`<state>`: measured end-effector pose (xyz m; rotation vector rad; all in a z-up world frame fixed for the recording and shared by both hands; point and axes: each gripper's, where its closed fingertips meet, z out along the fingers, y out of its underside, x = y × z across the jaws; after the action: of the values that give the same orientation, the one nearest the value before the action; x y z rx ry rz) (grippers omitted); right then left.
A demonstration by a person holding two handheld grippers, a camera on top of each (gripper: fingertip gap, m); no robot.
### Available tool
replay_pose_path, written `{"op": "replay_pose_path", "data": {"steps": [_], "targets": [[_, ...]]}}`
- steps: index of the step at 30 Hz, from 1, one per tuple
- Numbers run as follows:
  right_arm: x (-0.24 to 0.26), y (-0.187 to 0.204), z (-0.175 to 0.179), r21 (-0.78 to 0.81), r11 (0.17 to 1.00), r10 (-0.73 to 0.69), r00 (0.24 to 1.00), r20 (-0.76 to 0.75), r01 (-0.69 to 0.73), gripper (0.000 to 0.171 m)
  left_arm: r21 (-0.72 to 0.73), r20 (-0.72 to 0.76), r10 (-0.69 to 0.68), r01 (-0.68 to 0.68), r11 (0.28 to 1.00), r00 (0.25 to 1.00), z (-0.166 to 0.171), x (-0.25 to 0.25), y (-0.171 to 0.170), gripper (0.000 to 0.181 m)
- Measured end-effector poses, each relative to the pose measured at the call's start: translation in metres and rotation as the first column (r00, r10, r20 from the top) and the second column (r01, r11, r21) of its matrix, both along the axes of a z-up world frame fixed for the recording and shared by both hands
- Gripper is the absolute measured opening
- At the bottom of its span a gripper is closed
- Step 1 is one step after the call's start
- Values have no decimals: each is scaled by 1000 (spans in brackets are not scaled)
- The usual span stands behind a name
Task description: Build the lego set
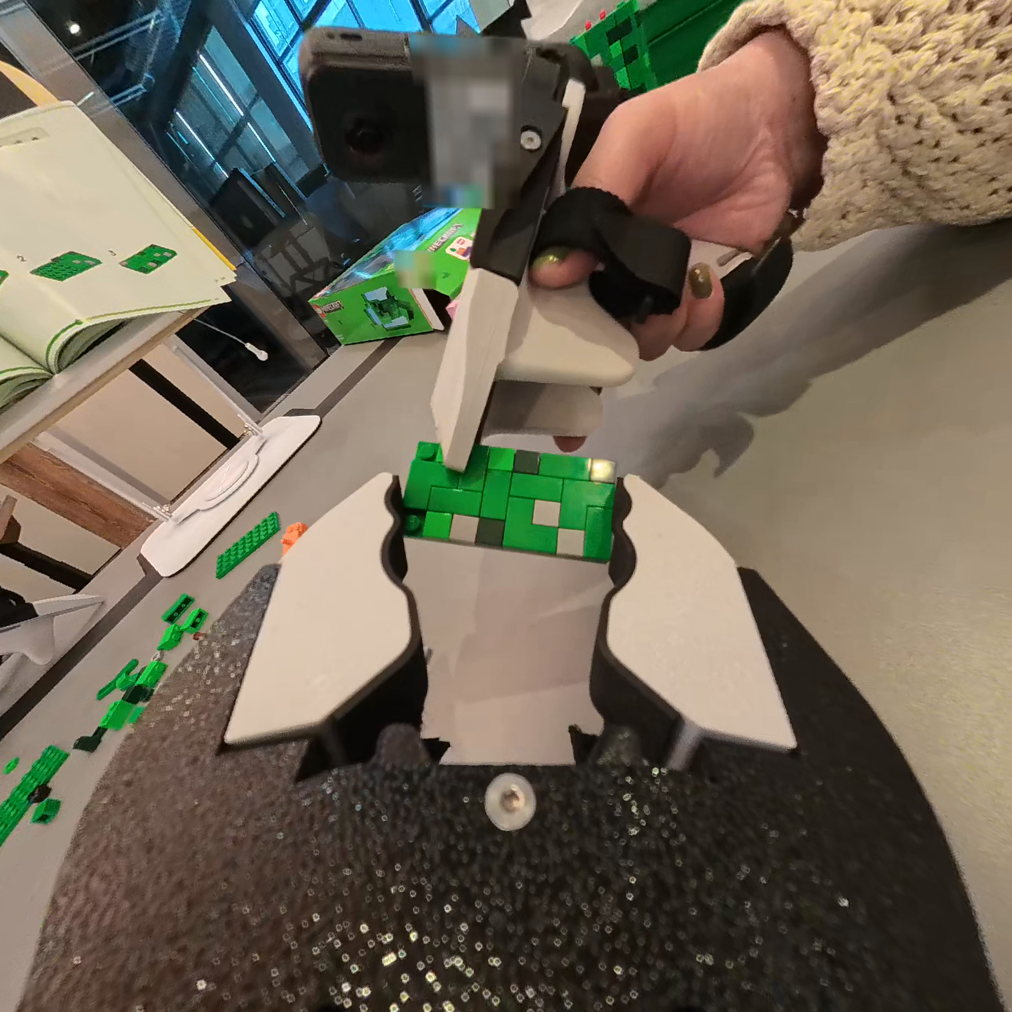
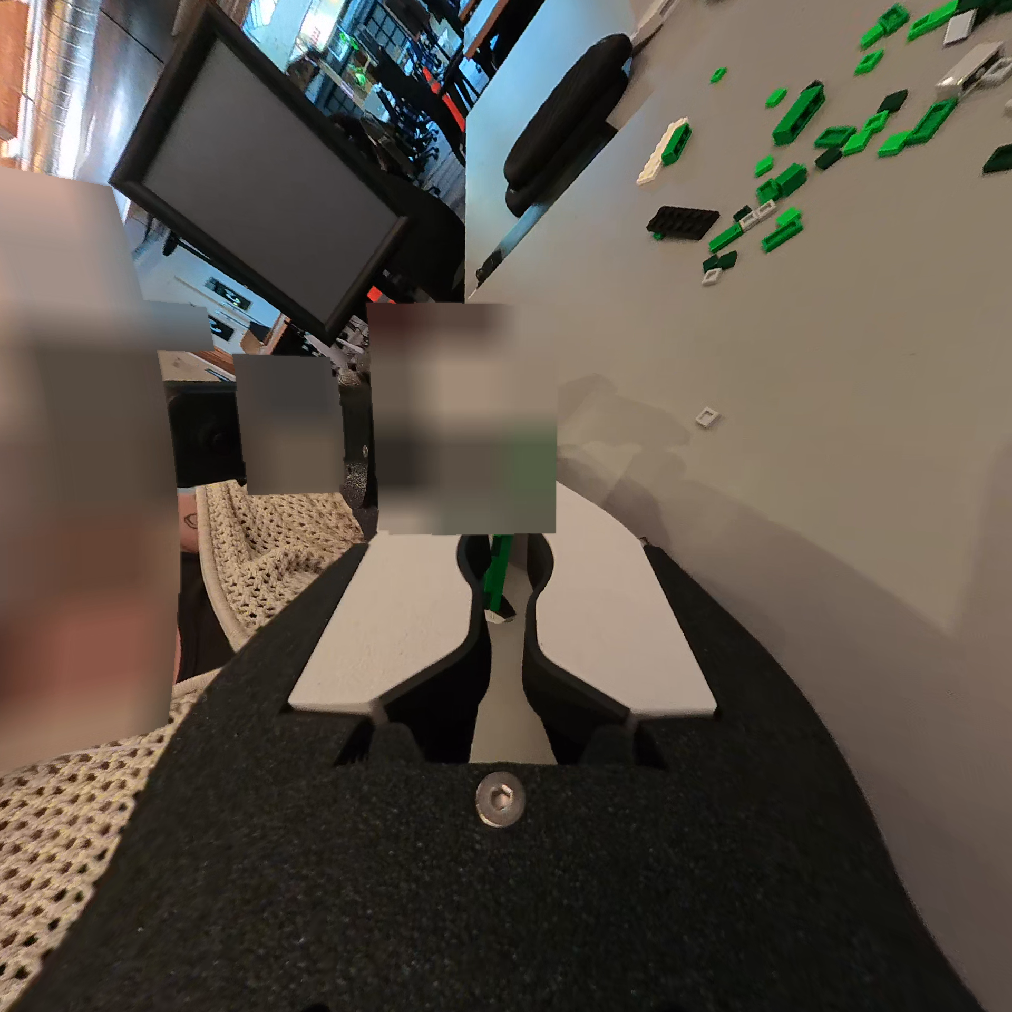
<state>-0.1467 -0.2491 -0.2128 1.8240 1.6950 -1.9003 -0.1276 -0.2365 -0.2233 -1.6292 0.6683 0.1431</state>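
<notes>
You are holding the green panel [image 1: 506,506], a flat slab of interlocked glossy green, dark green and grey tiles with a few bare studs at its left corner, off the grey table [image 1: 821,547] between the fingers of the left gripper [image 1: 509,515], which are clamping its two side edges. The right gripper [image 1: 465,454], seen from the left wrist view, is pressing a white fingertip onto the panel's upper left area; in its own view its fingers are standing close together around a thin green edge [image 2: 499,575], though whether they are truly pinching it you cannot tell. The panel is likely handling as light and stiff, yet its smooth tiles are probably slippery and its seams may pop under uneven pressure, so the side edges are the safer hold. Loose green pieces [image 1: 137,684] and a studded green plate [image 1: 249,545] are lying to the left, with the open instruction booklet [image 1: 82,263] and the green box [image 1: 383,295] beyond.
</notes>
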Motion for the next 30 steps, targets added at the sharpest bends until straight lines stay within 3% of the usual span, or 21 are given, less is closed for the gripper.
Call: {"op": "replay_pose_path", "data": {"steps": [14,22,27,29,30], "targets": [[3,0,0,-28,1000,8,1000,-12,-8,12,16,-45,-1,2,1000,999,0,1,0,72],[1,3,2,0,1000,-16,998,-66,16,7,11,-27,0,0,1000,1000,0,-1,0,72],[9,-7,-2,-25,999,45,999,-25,-45,28,9,2,-7,7,1000,1000,2,-2,-1,72],[10,-10,-8,-20,998,57,998,12,-57,8,2,1,-9,9,1000,1000,0,-1,0,72],[9,-9,-9,-23,999,46,999,12,-46,7,4,6,-6,6,1000,1000,1,-1,0,73]]}}
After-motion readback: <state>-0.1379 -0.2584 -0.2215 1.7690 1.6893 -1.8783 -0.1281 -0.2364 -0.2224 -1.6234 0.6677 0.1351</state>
